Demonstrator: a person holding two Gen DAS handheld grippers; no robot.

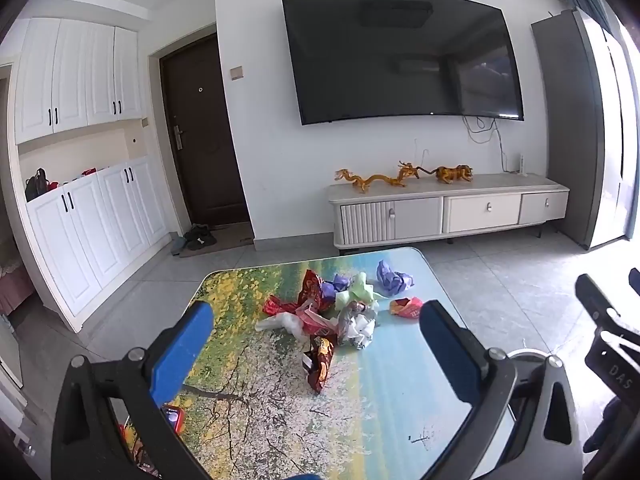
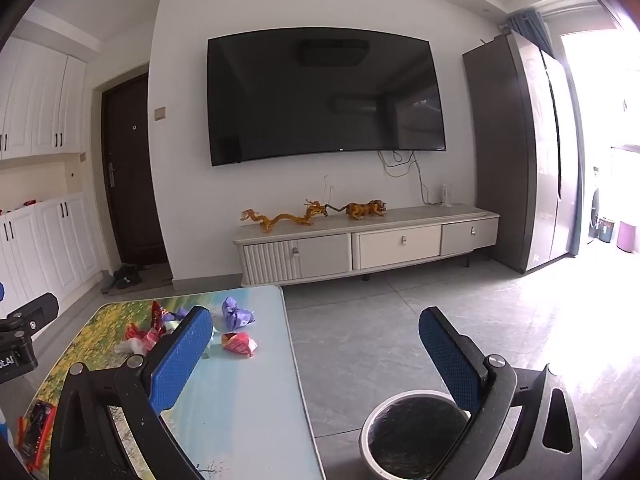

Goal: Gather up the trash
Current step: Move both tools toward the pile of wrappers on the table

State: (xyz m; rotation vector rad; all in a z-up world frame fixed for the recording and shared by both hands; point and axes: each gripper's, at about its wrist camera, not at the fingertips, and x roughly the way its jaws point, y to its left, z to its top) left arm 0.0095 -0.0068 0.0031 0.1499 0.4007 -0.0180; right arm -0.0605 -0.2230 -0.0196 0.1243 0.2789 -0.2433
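Note:
A pile of crumpled wrappers [image 1: 332,312] lies on the far half of the landscape-print table [image 1: 260,400]. It holds a brown snack bag [image 1: 320,360], a purple wad [image 1: 392,280] and a red-orange wrapper [image 1: 406,306]. My left gripper [image 1: 316,340] is open and empty above the table, short of the pile. My right gripper [image 2: 316,344] is open and empty over the table's right edge. The purple wad [image 2: 236,314] and red-orange wrapper [image 2: 240,344] show in the right wrist view. A round bin [image 2: 412,436] with a dark liner stands on the floor right of the table [image 2: 240,400].
A red pack [image 2: 36,428] lies at the table's near left edge. A TV stand [image 2: 360,244] with golden figurines sits under a wall TV [image 2: 324,92]. White cupboards [image 1: 80,208], a dark door and a tall grey cabinet [image 2: 516,160] line the room.

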